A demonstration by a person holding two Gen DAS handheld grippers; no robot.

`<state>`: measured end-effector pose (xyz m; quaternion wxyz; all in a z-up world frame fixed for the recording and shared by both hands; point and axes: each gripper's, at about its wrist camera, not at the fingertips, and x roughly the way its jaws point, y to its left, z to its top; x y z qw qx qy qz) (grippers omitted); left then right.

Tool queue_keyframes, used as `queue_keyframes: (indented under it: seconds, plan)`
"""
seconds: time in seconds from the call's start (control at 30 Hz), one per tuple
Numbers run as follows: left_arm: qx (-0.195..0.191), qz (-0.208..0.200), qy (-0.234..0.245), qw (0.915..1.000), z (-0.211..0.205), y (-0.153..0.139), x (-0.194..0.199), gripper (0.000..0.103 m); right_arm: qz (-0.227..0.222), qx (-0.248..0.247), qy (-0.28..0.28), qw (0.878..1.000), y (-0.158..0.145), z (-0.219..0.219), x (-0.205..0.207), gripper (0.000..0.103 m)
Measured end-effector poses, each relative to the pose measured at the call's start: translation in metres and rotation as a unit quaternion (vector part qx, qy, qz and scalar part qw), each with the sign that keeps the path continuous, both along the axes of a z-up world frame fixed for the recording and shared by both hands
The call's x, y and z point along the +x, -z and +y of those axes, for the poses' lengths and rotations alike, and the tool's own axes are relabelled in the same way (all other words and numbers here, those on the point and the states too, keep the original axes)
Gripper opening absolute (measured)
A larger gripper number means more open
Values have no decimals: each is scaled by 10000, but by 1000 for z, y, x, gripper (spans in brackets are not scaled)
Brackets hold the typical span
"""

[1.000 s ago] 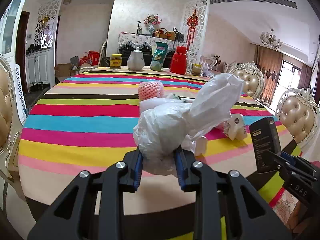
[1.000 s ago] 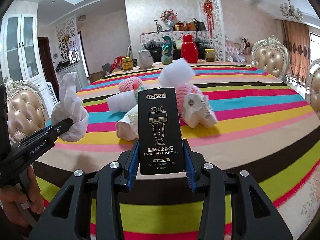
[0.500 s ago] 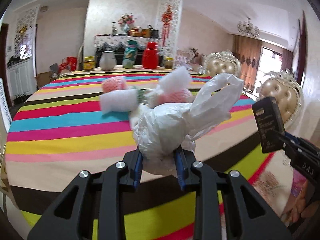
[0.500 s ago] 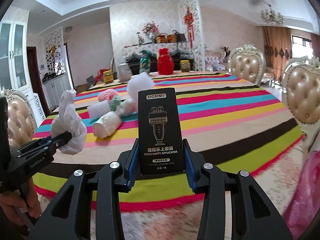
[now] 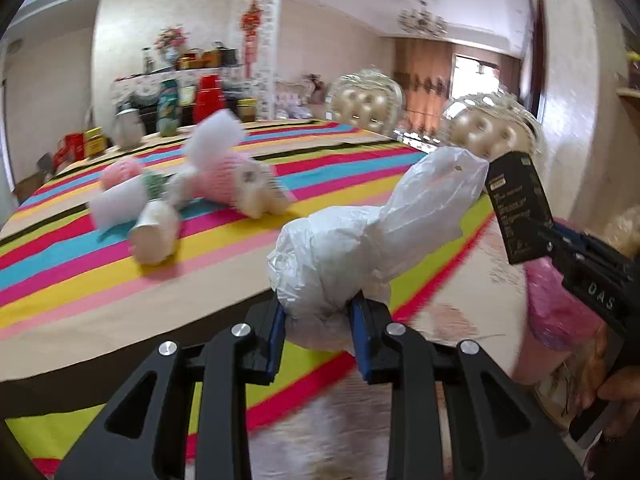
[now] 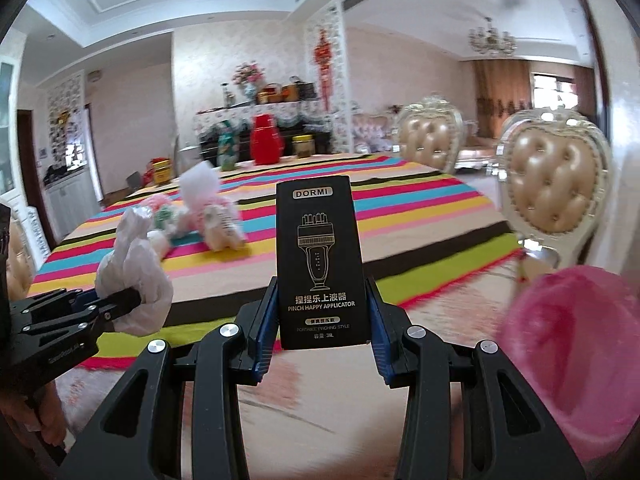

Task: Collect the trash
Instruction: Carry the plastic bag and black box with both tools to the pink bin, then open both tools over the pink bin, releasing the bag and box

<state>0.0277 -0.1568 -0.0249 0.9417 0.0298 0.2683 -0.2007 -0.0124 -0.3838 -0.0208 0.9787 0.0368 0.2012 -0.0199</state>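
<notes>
A crumpled white plastic bag is clamped between the blue pads of the left gripper, its loose end trailing up and to the right, while an upright black carton printed "DORMI" and "PINCH HAPPY APPLICATOR" is gripped at its lower edges by the right gripper. Both are held off the edge of the striped tablecloth, over patterned floor. More trash lies well apart on the table: a blurred heap of pink foam netting, white wrapping and a paper cup on its side, individual pieces hard to separate. A pink bin sits at lower right of the right wrist view, smeared by blur and cut off by the frame. In the left wrist view the carton's back shows, its small print unreadable. A hand under the right gripper is only partly visible. Two tufted chairs stand beyond the table's right side.
</notes>
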Motion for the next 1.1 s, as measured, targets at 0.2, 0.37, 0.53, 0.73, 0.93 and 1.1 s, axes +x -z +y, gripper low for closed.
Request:
queue_keyframes:
  seconds: [0.2,0.37,0.53,0.73,0.93,1.1]
  plan:
    - [53,41,595,9982,-45,0,-7,28,-21,20,666,9978,1,-53,-28,40]
    - [-1,124,1076,9941,-86,-1,-7,28,-66,-21,1249,9921,-3,-94,-53,40]
    - [-83,192,1515,9882,-127,-3,-8,28,-63,-93,1787,9838,-6,-131,-72,40]
    - [-179,403,1985,9791,-177,-3,-8,28,82,-98,2197,9755,-2,-167,-91,40]
    - [-349,542,2587,9638,-233,-12,-9,31,197,15,2472,9688,5,-195,-100,40]
    - [-430,714,2901,9534,-278,-12,-6,31,262,138,2590,9654,14,-213,-102,40]
